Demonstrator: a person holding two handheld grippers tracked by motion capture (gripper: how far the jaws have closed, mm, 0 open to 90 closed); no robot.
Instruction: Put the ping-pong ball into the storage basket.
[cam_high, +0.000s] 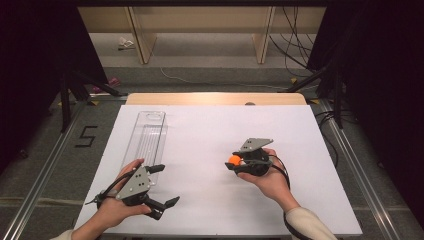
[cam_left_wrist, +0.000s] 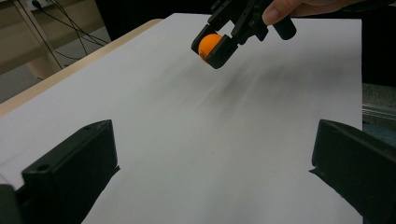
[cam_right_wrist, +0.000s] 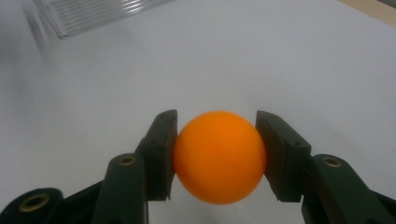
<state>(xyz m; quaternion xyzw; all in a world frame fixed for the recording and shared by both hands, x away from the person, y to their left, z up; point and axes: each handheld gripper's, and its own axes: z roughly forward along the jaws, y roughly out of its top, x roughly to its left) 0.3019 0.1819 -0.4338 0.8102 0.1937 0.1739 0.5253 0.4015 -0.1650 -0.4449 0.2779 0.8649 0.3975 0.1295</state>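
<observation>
While my right gripper (cam_right_wrist: 217, 156) pinches the orange ball (cam_right_wrist: 218, 156) between both pads, held above the white table (cam_right_wrist: 280, 60), my left gripper (cam_high: 160, 185) sits spread wide, nothing inside; clear tray (cam_high: 146, 140) just beyond it.

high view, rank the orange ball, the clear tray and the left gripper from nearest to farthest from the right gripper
1. Orange ball: clamped between the right gripper's jaws, right of centre.
2. Left gripper: near edge of the table, on the left, jaws spread wide.
3. Clear tray: lying lengthwise along the left side, stretching toward the far edge.
</observation>
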